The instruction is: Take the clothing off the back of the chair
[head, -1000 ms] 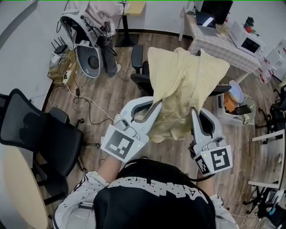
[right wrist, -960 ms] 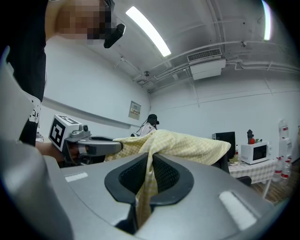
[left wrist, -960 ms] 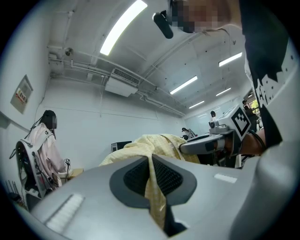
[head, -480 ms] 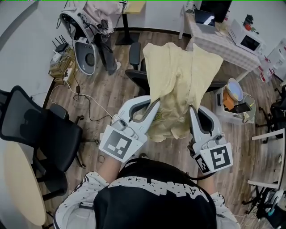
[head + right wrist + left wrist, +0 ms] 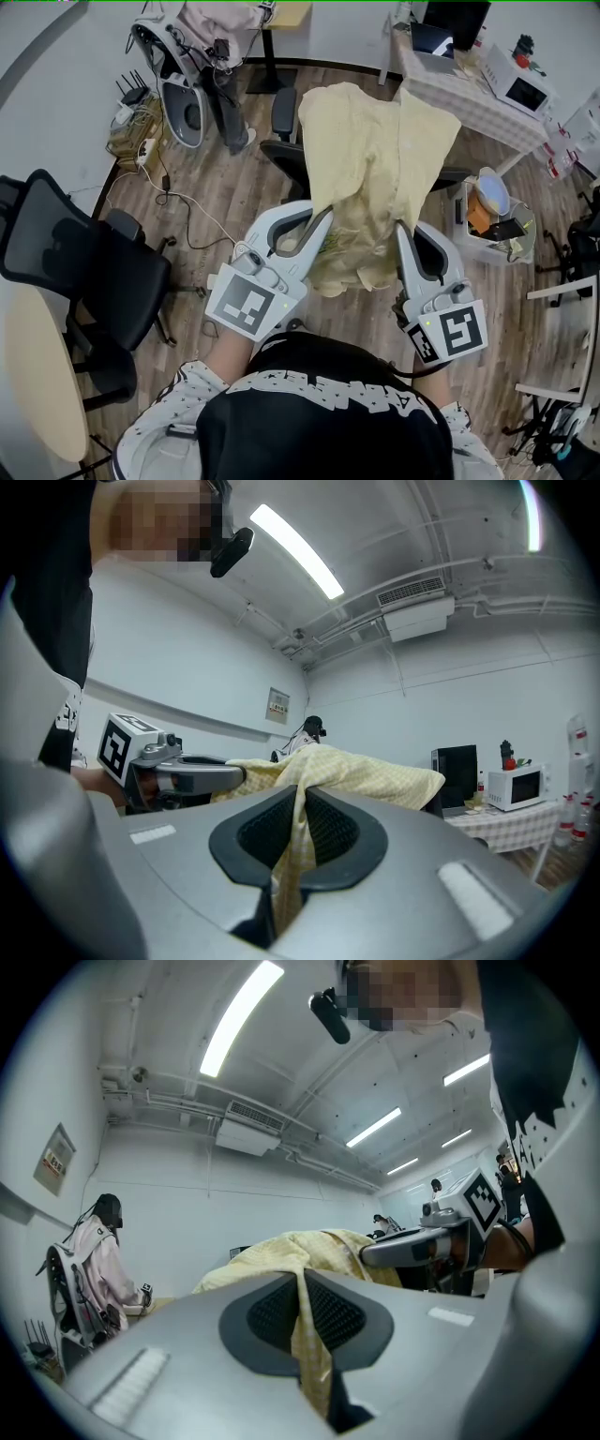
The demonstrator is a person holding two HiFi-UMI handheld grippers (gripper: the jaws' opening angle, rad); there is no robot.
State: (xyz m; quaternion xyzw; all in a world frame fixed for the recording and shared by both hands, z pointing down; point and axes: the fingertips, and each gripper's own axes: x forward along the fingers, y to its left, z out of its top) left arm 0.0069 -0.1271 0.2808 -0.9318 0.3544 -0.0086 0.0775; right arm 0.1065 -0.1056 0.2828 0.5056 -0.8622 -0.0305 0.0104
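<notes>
In the head view, the pale yellow clothing (image 5: pixel 370 159) lies spread over the black chair (image 5: pixel 284 155), whose back is hidden beneath it, and the near hem is drawn toward us. The left tongs (image 5: pixel 323 217) and right tongs (image 5: pixel 401 227) each take one lower corner. In the left gripper view, the jaws are pressed together on a thin fold of checked cloth, with nothing else between them. The right gripper view shows the same: jaws clamped on a narrow pleat. We judge the garment light, soft and limp, likely to sag and catch on the chair's top edge. The two hem corners, well apart, look like the right hold for lifting it up and over rather than dragging it.
</notes>
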